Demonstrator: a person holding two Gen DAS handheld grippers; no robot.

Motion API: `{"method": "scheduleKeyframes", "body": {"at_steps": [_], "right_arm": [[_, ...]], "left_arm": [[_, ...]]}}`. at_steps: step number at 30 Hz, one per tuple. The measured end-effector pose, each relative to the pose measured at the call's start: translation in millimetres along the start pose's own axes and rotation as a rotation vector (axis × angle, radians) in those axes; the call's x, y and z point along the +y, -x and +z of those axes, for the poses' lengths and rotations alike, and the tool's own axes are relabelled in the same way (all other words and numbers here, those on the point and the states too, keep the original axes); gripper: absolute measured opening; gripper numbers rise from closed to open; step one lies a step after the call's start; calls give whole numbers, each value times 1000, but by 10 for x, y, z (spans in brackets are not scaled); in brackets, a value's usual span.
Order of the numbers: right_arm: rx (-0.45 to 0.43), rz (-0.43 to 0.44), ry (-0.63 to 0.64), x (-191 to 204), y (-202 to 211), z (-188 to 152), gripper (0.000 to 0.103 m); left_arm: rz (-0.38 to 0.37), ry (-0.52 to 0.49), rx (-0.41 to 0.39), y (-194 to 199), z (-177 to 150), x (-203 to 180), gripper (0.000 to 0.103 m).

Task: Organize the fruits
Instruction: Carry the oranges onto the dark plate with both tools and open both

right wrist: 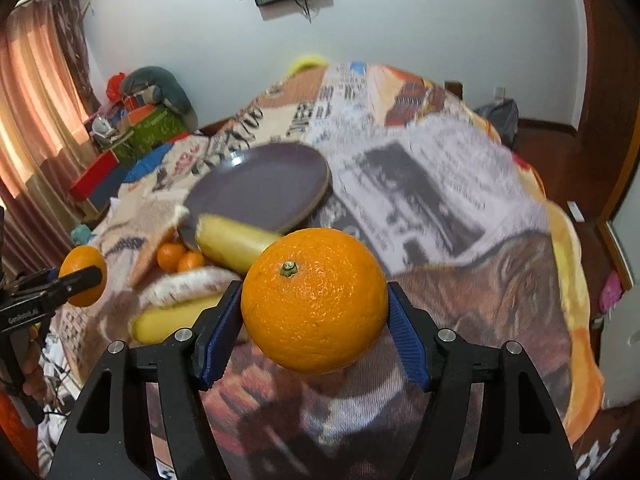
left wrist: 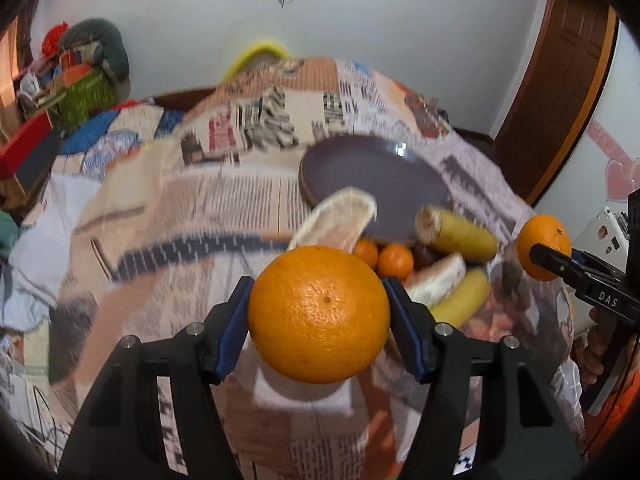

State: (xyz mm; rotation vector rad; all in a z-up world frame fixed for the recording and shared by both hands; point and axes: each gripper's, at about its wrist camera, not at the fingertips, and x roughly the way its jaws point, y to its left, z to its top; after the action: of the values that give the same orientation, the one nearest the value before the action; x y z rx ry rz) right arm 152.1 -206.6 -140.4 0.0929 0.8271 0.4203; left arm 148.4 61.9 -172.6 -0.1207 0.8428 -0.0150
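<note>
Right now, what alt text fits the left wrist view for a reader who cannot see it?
The left gripper clamps a large orange above a newspaper-print cloth. Beyond it lie an empty purple plate, bananas and small oranges; at right, the right gripper holds another orange.

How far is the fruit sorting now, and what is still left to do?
Nothing looks sorted yet: the purple plate is bare. In hand: the left gripper holds one orange and the right gripper holds another orange, both lifted. Left to do: the bananas, the small tangerines and the cut pieces of fruit lie in a loose pile beside the plate.
</note>
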Motion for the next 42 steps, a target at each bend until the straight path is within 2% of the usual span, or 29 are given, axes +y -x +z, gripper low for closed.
{"method": "scheduleKeyframes", "body": {"at_steps": [12,23,29,34,42], "right_arm": [[-126,14,56,165,57,452,66],[-163,57,80,337,-256,766,66],[-117,64,78,346,-608,880,66],[-44,66,70,318,-953,927,66],[55,48,83,261,-1276,930,66]], "left_arm": [[-14,-63,-143,165,582,-183,64],[-48,-36,-134,-216,943,-216,64],[-42,-35,-110,-542,1084,-174,64],[-63,-8,-55,-853,1154,-89,64],[-77,-43,34,-1303,1172,-101,64]]}}
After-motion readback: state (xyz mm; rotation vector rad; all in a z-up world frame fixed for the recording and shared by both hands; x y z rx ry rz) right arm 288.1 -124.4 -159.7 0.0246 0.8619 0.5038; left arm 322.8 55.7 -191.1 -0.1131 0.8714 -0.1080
